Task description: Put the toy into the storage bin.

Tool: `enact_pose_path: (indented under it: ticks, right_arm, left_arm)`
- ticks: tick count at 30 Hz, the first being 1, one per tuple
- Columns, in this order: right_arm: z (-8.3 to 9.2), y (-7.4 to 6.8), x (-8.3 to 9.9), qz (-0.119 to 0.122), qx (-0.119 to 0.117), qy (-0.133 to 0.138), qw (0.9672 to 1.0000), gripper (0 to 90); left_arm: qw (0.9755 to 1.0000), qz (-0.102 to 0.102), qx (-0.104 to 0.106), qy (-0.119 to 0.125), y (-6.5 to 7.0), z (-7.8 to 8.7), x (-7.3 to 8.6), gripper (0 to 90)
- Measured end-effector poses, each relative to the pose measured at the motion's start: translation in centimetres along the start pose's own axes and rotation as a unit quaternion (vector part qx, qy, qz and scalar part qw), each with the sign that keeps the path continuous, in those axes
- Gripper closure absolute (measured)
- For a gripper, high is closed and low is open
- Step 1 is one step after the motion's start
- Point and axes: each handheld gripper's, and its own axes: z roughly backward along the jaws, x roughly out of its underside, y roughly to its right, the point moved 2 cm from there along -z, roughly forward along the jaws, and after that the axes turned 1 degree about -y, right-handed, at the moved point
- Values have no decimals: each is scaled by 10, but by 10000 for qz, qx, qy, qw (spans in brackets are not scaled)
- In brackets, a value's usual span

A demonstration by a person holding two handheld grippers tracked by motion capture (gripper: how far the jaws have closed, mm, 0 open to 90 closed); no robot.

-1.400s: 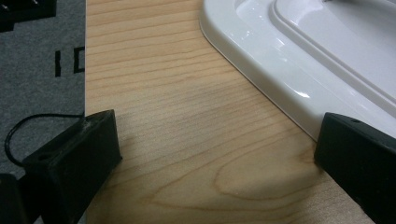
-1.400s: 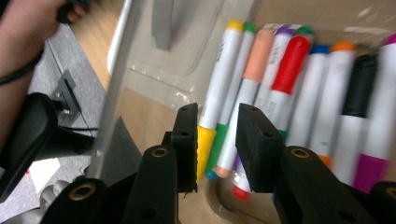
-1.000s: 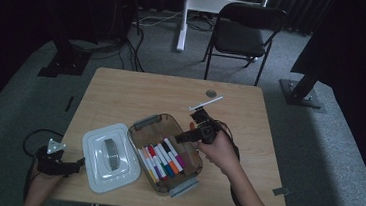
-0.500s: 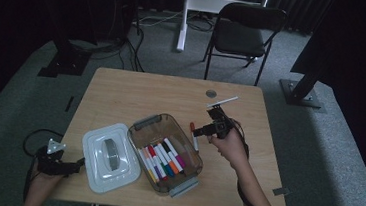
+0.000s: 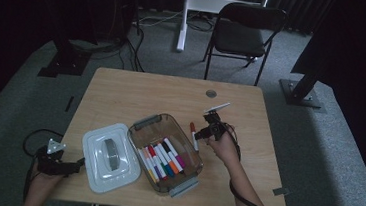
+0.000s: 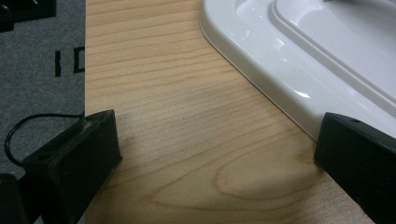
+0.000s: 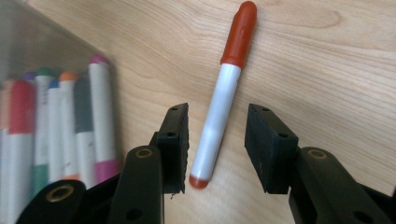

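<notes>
A red-capped marker (image 5: 194, 134) (image 7: 219, 107) lies flat on the wooden table (image 5: 146, 95), just right of a clear box (image 5: 133, 134). My right gripper (image 5: 204, 133) (image 7: 219, 113) is low over the marker with one jaw on each side of the barrel. The pads do not touch it. The jaws have just been opening and stand open, with the marker between them. Several coloured markers (image 5: 163, 159) (image 7: 60, 121) lie in the box. My left gripper (image 5: 78, 164) (image 6: 219, 135) rests open at the table's near left edge, beside the white lid (image 5: 111, 157) (image 6: 327, 60).
The white lid lies flat to the left of the box and touches it. A round grommet hole (image 5: 211, 93) is in the table's far side. A black folding chair (image 5: 242, 33) stands behind the table. Bare wood lies right of the marker.
My right gripper has shifted a little to the right and sunk towards the table, so its jaws now straddle the red marker. The left gripper has stayed still.
</notes>
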Motion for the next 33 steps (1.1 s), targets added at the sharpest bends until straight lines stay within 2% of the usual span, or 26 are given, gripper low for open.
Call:
enact_pose_path:
  ticks: [4, 5, 7, 8, 20, 27, 32, 33]
  right_arm:
    - [-10, 0, -2, -22, 28, -12, 10000, 603]
    - [-15, 0, -3, -2, 112, -47, 9999, 604]
    - [-17, 0, -4, -13, 99, -45, 9999, 604]
    - [-22, 1, -5, 1, 165, -81, 9998, 616]
    - [-36, 1, -6, -16, 252, -199, 9995, 673]
    - [-37, 2, -6, -128, 371, -187, 9991, 757]
    - [-32, 5, -6, -299, 287, -169, 9990, 766]
    - [-22, 3, -6, -337, 206, -51, 9992, 766]
  left_arm:
    - [10000, 0, 1, 0, 0, 0, 0, 6]
    - [10000, 3, 0, 1, 0, 0, 0, 6]
    - [10000, 0, 0, 0, 0, 0, 0, 6]
    - [10000, 0, 1, 0, 0, 0, 0, 6]
    - [10000, -4, -1, -2, 0, 0, 0, 6]
    - [10000, -5, -1, -1, 0, 0, 0, 6]
    - [10000, -3, -2, -2, 0, 0, 0, 6]
    - [10000, 4, -1, 1, 0, 0, 0, 6]
